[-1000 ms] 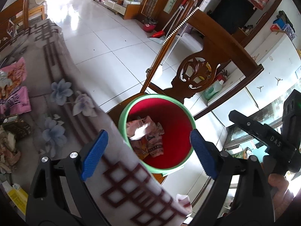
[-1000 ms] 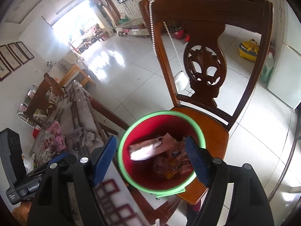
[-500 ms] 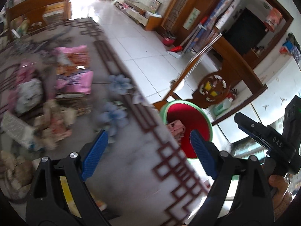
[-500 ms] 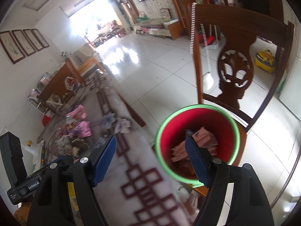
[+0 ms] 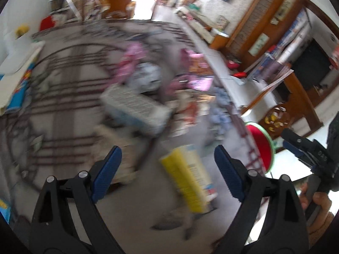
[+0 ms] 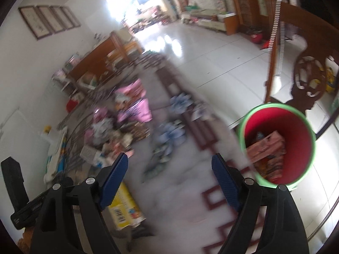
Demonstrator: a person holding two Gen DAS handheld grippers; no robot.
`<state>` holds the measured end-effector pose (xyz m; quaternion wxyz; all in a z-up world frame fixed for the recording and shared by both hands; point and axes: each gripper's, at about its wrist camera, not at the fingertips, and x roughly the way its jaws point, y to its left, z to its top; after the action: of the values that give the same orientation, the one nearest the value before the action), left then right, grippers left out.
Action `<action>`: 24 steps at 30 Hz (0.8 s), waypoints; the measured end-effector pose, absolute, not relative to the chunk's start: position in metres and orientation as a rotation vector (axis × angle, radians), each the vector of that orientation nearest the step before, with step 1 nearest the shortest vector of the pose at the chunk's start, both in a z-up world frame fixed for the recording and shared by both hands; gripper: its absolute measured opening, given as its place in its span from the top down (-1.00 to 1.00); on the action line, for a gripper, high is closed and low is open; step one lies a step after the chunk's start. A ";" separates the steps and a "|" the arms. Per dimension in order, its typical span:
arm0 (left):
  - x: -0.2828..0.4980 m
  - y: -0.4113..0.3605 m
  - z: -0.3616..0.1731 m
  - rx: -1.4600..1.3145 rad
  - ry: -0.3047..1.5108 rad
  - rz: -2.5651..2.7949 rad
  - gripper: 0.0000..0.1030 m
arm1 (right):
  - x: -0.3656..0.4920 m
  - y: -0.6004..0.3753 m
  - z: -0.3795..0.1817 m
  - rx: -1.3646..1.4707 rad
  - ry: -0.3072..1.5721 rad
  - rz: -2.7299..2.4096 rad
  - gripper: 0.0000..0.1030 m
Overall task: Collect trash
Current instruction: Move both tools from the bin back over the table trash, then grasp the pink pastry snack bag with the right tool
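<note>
My left gripper (image 5: 167,167) is open and empty above the table, with a yellow carton (image 5: 186,184) lying between its fingers. Blurred trash lies beyond it: a white box (image 5: 135,108), pink wrappers (image 5: 197,82) and crumpled paper (image 5: 114,139). My right gripper (image 6: 169,173) is open and empty over the patterned tablecloth (image 6: 190,201). The red bin with a green rim (image 6: 279,141) stands on a chair to its right and holds wrappers (image 6: 267,154). The bin also shows in the left wrist view (image 5: 262,146). The yellow carton (image 6: 125,209) lies by the right gripper's left finger.
A carved wooden chair (image 6: 307,78) stands behind the bin. The trash pile (image 6: 118,127) lies far left on the table. A white tiled floor (image 6: 211,48) lies beyond the table edge. The right gripper's body (image 5: 307,156) and a hand show at right.
Both grippers have swung left, away from the bin and over the table. The trash pile and yellow carton have come into the left view. Both stay open.
</note>
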<state>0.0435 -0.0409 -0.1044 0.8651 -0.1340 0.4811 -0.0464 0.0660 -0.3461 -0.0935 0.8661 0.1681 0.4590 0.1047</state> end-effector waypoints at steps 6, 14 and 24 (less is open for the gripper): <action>0.046 0.009 -0.138 -0.284 1.090 0.010 -0.68 | 0.063 -0.309 -0.094 0.297 0.989 0.280 -0.52; 0.063 0.019 -0.176 -0.329 1.173 0.009 -0.68 | 0.061 -0.291 -0.098 0.283 1.020 0.282 -0.53; 0.065 0.004 -0.170 -0.278 1.180 -0.054 0.07 | 0.084 -0.268 -0.103 0.237 1.073 0.328 -0.53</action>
<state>0.0648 0.0036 -0.1704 0.8215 -0.1308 0.5544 -0.0255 0.0843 -0.2677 -0.1029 0.8400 0.1121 0.5078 0.1549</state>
